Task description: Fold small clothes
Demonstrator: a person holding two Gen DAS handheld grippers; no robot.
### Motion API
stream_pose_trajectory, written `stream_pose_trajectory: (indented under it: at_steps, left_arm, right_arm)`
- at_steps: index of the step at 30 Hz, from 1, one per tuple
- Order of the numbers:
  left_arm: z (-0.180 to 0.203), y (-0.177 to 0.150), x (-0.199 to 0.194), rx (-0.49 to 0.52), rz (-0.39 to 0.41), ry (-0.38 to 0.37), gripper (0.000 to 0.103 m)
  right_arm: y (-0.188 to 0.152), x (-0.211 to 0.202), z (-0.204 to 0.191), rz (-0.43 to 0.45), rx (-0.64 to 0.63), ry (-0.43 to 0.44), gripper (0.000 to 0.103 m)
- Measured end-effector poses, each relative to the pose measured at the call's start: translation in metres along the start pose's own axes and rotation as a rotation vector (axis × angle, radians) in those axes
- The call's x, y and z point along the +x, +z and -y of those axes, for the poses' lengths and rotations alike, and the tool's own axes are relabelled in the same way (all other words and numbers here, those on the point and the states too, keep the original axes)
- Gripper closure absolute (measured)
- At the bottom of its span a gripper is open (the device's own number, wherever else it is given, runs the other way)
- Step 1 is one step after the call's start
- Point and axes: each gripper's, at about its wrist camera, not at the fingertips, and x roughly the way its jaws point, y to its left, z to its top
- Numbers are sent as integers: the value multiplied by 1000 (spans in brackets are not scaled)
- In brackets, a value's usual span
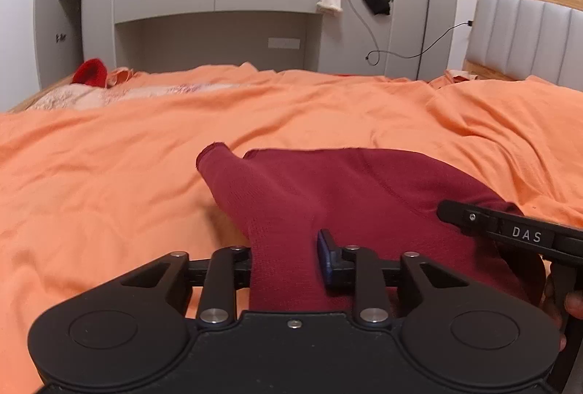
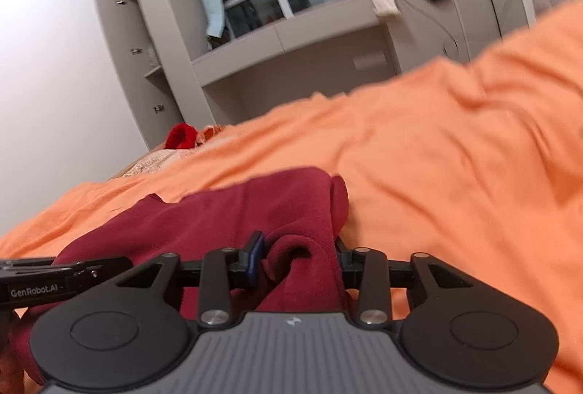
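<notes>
Both your grippers, left (image 1: 288, 259) and right (image 2: 298, 259), clamp the maroon garment (image 1: 346, 190); its long axis spans between them, sleeve tip pointing away-left.

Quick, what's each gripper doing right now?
Left gripper: shut on the red garment.
Right gripper: shut on the same red garment.

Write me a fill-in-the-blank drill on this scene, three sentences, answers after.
1. Both grippers hold a garment whose colour is dark ____.
2. The garment lies on a bed cover coloured ____.
3. The fabric passes between the fingers of the left gripper and the ____ gripper.

Answers: red; orange; right
</notes>
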Motion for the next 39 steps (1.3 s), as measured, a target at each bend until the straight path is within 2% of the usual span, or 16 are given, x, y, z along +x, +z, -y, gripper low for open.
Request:
stream_pose_trajectory:
  at_steps: [5, 7, 9, 11, 15, 17, 22, 25, 29, 34, 39]
  left_arm:
    - [0, -5, 2, -15, -15, 37, 61]
    - [-1, -5, 1, -27, -17, 44, 59]
    - [-2, -5, 0, -43, -19, 56, 51]
    - [-3, -4, -1, -52, -19, 75, 43]
    - [-1, -4, -3, -49, -17, 88, 37]
    - [1, -4, -4, -38, -15, 95, 34]
    - [6, -7, -4, 1, -14, 122, 32]
    - [6, -4, -9, -5, -13, 115, 29]
    - [7, -6, -26, -10, 15, 56, 20]
    - [10, -21, -44, 31, 55, 41, 18]
    - [7, -33, -53, 10, 67, 35, 17]
  right_arm:
    - [0, 1, 13, -5, 52, 2, 49]
    - [-2, 0, 13, -2, 51, 2, 49]
    - [-2, -1, 13, 0, 55, -1, 46]
    - [1, 3, 14, 0, 67, -4, 35]
    - [2, 3, 16, 0, 84, 1, 27]
    - [2, 2, 16, 2, 84, 1, 21]
    - [1, 0, 15, 12, 79, 2, 14]
    - [2, -3, 15, 18, 86, 0, 10]
    - [3, -12, 14, 34, 84, 9, 1]
    - [3, -22, 12, 47, 72, 20, 1]
    - [2, -30, 12, 54, 69, 27, 0]
